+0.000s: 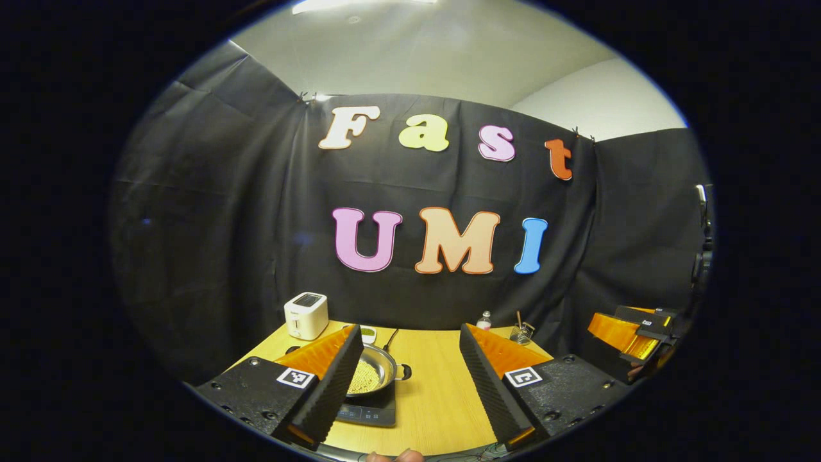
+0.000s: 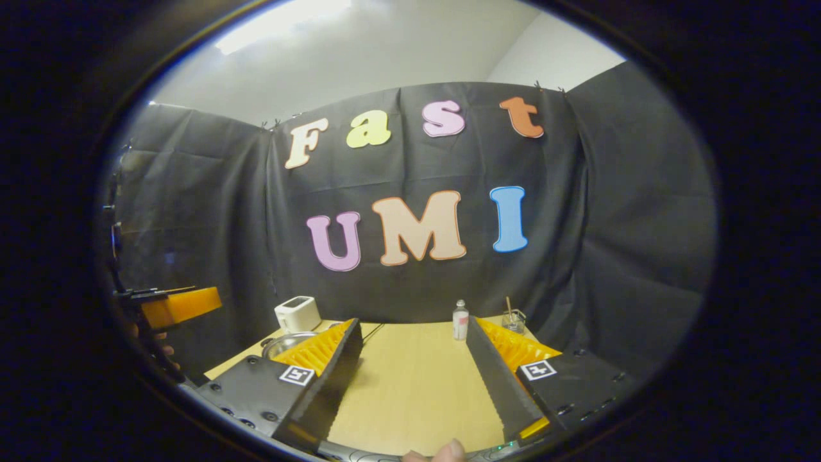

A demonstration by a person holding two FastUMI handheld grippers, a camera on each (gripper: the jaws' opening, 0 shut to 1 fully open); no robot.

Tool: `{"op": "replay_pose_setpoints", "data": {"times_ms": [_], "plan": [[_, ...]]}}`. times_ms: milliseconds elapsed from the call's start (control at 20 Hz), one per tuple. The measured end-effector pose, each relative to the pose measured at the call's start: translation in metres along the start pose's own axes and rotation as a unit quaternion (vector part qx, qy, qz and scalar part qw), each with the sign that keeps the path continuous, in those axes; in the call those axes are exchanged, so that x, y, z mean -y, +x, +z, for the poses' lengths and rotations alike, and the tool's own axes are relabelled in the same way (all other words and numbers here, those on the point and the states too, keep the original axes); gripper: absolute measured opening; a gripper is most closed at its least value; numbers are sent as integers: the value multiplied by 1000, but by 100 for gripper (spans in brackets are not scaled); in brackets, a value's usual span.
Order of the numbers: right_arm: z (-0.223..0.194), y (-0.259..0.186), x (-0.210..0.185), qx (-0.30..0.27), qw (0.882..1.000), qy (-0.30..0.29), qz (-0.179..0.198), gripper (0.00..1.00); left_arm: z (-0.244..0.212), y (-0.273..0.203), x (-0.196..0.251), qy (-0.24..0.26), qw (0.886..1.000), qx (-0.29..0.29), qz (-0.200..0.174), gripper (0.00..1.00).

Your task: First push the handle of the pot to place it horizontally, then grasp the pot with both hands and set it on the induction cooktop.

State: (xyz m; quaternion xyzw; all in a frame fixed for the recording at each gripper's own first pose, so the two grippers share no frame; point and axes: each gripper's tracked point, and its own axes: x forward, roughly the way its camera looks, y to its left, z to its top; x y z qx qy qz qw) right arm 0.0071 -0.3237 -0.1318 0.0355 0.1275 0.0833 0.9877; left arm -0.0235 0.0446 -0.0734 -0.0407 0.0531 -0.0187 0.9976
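— Your left gripper [image 1: 410, 391] hangs wide open, holding nothing; your right gripper [image 2: 414, 378] likewise.

— And the pot [image 1: 371, 375]?

— Sitting on the induction cooktop [image 1: 369, 412] already, by the look. Steel, rigid, probably slick; its fill adds weight. Take its 2 side handles, the small one [image 1: 404, 371] first. Toaster [image 1: 306, 315] stands behind.

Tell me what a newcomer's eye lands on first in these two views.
Probably the steel pot sitting on the dark induction cooktop at the near left of the wooden table, beside the open left gripper. Next, the white toaster at the back left edge, and the small bottle at the back, just past the open right gripper.
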Motion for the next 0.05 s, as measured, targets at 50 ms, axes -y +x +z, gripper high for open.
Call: {"op": "replay_pose_setpoints", "data": {"times_ms": [50], "plan": [[1, 1, 1, -1, 1000, -2, -3, 92, 2, -1, 0, 4, 1000, 2, 1, 91]]}}
